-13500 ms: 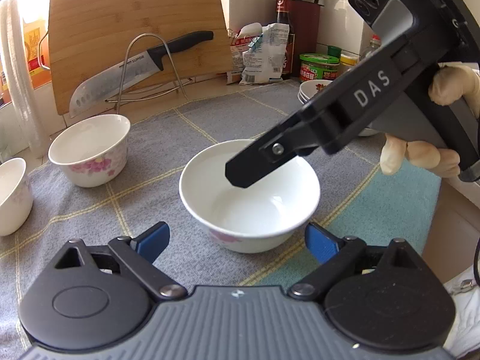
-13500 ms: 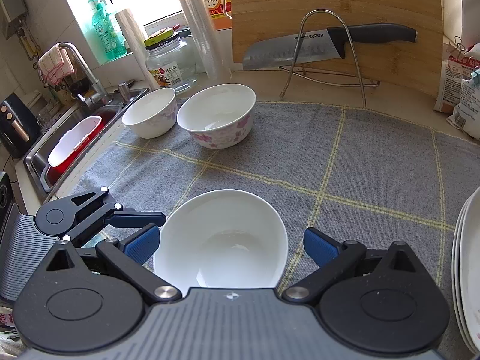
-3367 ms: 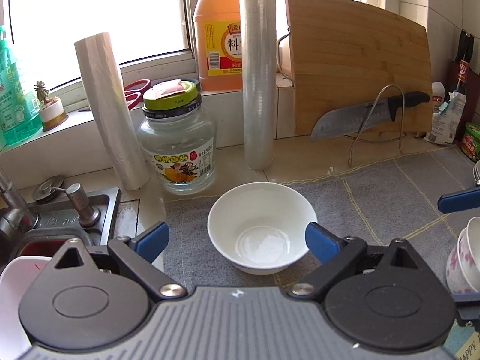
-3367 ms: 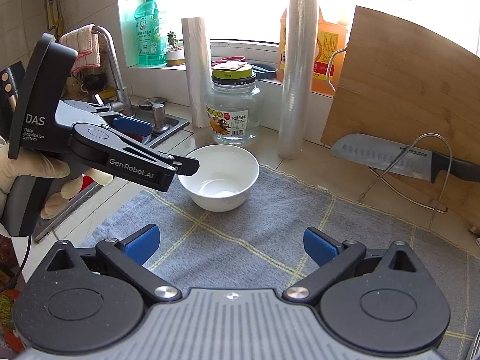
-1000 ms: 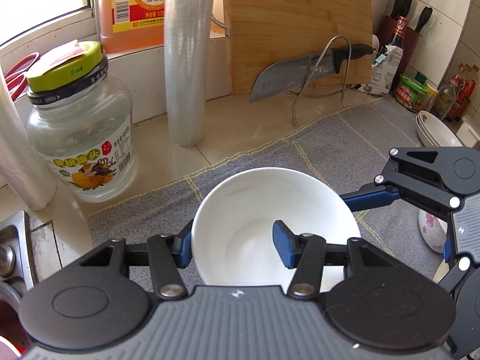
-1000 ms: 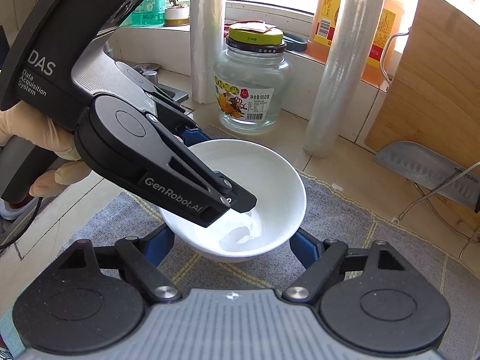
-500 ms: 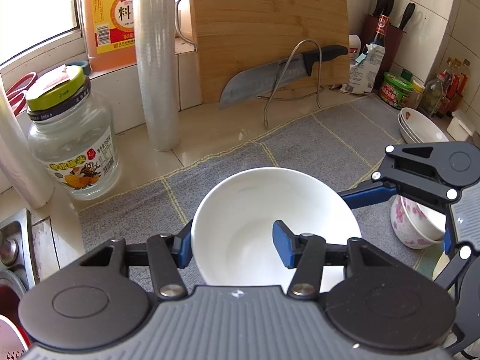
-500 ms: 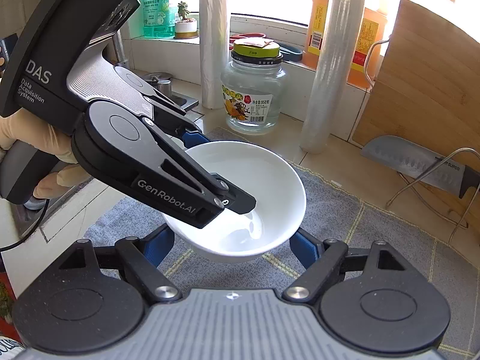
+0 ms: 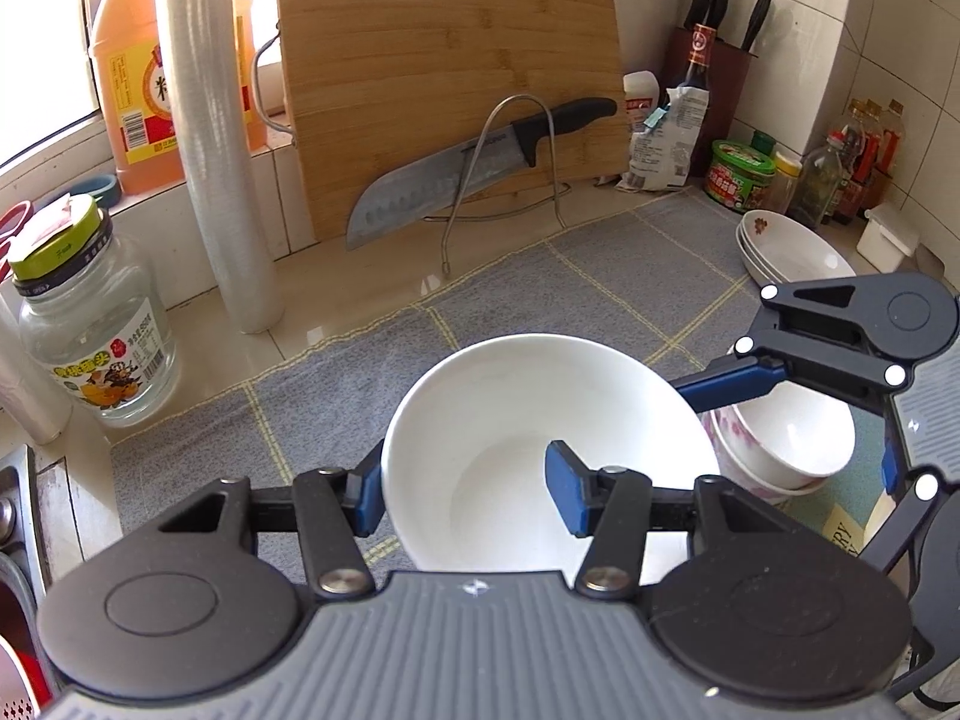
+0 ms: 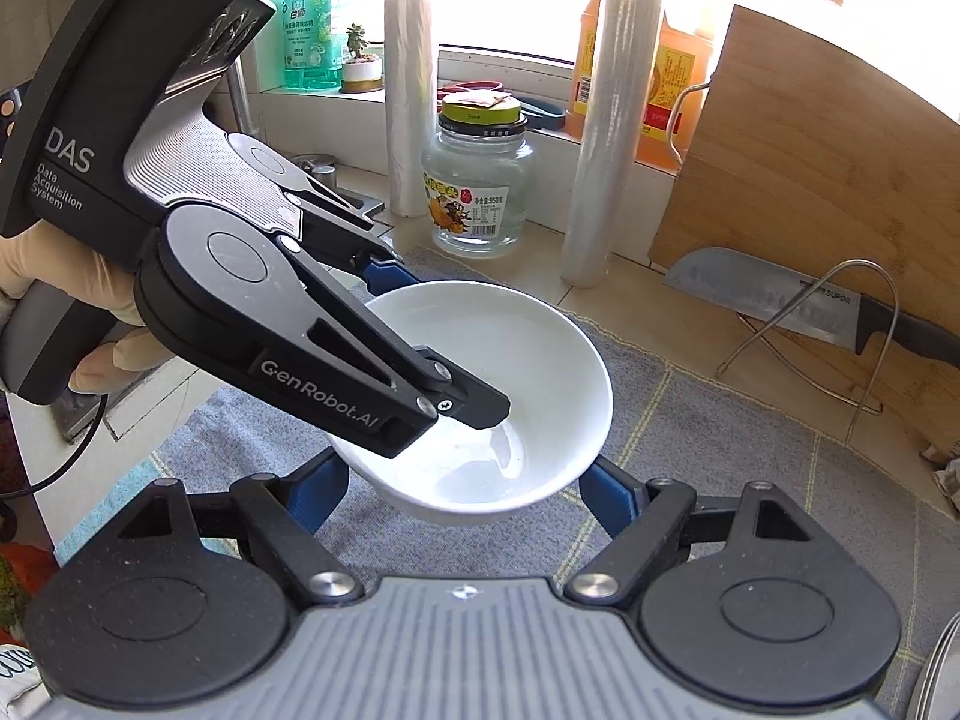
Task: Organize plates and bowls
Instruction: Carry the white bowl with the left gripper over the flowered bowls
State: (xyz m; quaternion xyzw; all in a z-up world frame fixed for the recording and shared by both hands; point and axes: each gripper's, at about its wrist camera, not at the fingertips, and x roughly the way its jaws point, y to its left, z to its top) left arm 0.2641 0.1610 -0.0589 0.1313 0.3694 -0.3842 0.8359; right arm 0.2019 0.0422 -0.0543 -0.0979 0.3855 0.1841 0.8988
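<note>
A plain white bowl [image 9: 540,408] hangs above the grey cloth [image 9: 600,276]. My left gripper [image 9: 465,498] is shut on its near rim, one blue pad outside the wall and one inside. In the right wrist view the same bowl [image 10: 498,348] sits between the blue pads of my right gripper [image 10: 465,495], which press on its lower sides. The left gripper [image 10: 432,342] reaches in from the left, held by a gloved hand [image 10: 24,276]. Two stacked floral bowls [image 9: 786,438] stand at the right, behind the right gripper's finger [image 9: 726,387]. White plates [image 9: 792,249] are stacked further back.
A knife [image 9: 480,174] rests on a wire stand before a leaning cutting board [image 9: 444,78]. A glass jar [image 9: 90,348] and a film roll [image 9: 222,180] stand at the cloth's far left. Sink edge [image 9: 18,528] at left; bottles and jars [image 9: 744,174] at back right.
Both grippers have carried the bowl to the right and a little up over the cloth. The jar has slid left in view, and the stacked floral bowls have come closer.
</note>
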